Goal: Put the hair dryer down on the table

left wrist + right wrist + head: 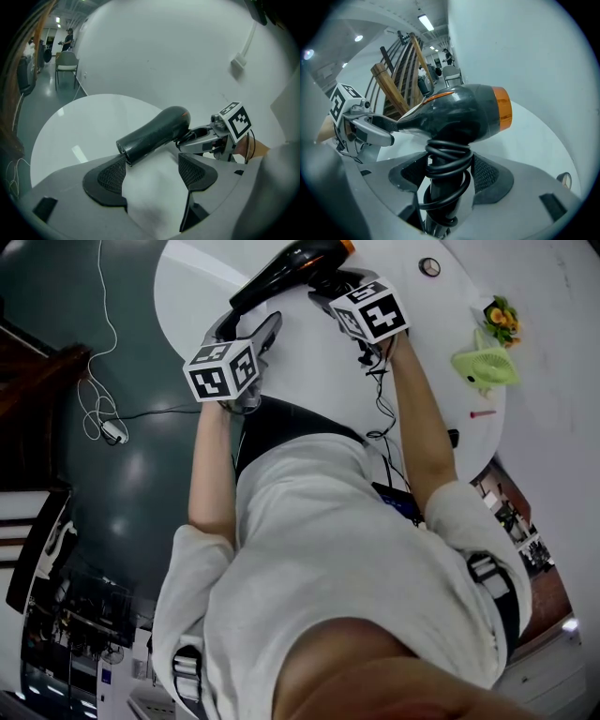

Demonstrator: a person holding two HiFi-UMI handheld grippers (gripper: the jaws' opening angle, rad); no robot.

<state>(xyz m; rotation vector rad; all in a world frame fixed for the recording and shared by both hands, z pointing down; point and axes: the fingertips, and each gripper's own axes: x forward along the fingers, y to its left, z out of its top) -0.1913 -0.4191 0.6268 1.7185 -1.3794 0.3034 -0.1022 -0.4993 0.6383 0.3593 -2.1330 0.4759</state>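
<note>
1. Well, the right gripper (445,176) has its jaws clamped on the handle of the black hair dryer with an orange rear cap (459,117). A coiled black cord (447,159) is wound round the handle between the pads.
2. The left gripper (152,171) has its jaws apart and empty, with the dryer's nozzle just beyond its left pad.
3. The dryer hangs over the far part of the round white table (79,126), seemingly not resting on it.
4. I'd say the lowering is in hand. Next it calls for easing the dryer down level, then parting the right jaws.
</note>
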